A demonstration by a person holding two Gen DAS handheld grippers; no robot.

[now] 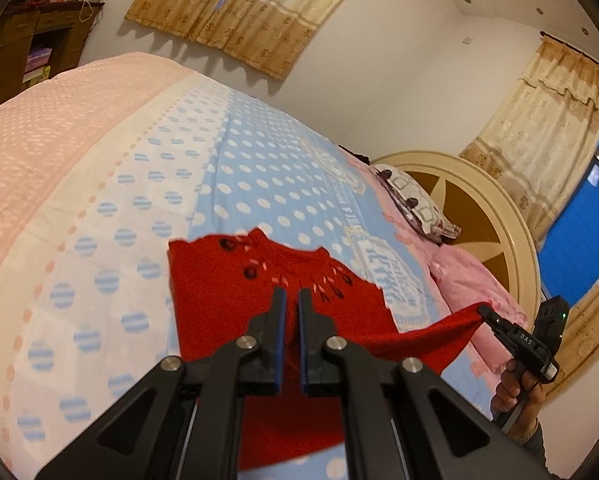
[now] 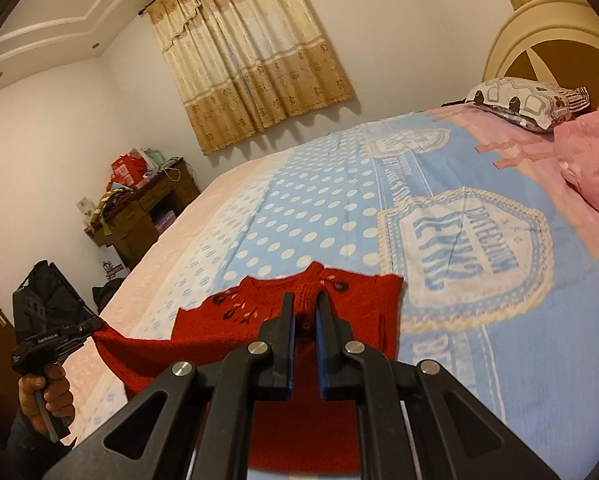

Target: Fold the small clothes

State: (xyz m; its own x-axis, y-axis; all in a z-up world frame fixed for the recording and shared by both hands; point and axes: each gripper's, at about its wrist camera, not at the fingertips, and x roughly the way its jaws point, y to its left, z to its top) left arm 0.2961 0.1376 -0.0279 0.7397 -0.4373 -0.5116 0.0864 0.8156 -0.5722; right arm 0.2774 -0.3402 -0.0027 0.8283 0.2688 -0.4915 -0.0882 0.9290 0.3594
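A small red knitted sweater [image 1: 227,288] with dark embroidered flowers lies on the bed, collar away from me; it also shows in the right wrist view [image 2: 355,300]. My left gripper [image 1: 292,300] is shut on the sweater's hem on its side, and shows from outside in the right wrist view [image 2: 95,325] pinching a stretched red corner. My right gripper [image 2: 305,304] is shut on the other hem corner, and shows in the left wrist view [image 1: 484,312] pulling red cloth taut. The near edge hangs lifted between both grippers.
The bed has a blue polka-dot sheet [image 2: 319,216] with pink and white bands [image 1: 59,152]. Pillows [image 2: 523,100] and a pink pillow [image 2: 595,160] lie by the round headboard [image 1: 479,200]. A cluttered wooden cabinet [image 2: 147,208] stands by the curtained wall.
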